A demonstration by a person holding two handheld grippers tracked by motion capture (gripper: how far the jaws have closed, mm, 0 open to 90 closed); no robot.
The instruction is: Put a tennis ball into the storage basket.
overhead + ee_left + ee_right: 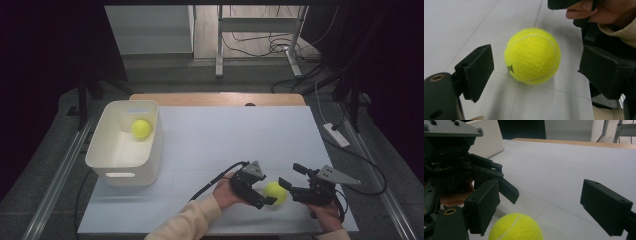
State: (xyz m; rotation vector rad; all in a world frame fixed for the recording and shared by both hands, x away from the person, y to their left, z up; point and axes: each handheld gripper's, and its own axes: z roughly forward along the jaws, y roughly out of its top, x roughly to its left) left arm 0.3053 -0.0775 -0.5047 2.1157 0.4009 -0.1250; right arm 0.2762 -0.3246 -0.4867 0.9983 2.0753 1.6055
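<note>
A yellow tennis ball (275, 192) (532, 55) (516, 228) rests on the white table top near the front edge. My left gripper (267, 189) (540, 71) is open, with one jaw on each side of the ball and a gap on both sides. My right gripper (291, 176) (545, 206) faces it from the right, also open, with the ball low between its jaws and close to the left one. A second tennis ball (141, 128) lies inside the white bin (100, 155) at the left.
The white table top (225, 135) stretches from the bin to the right edge, with a wooden strip (215, 98) along the back. Cables trail from both grippers. In the right gripper view the left gripper's body (456, 167) and the hand holding it stand close at the left.
</note>
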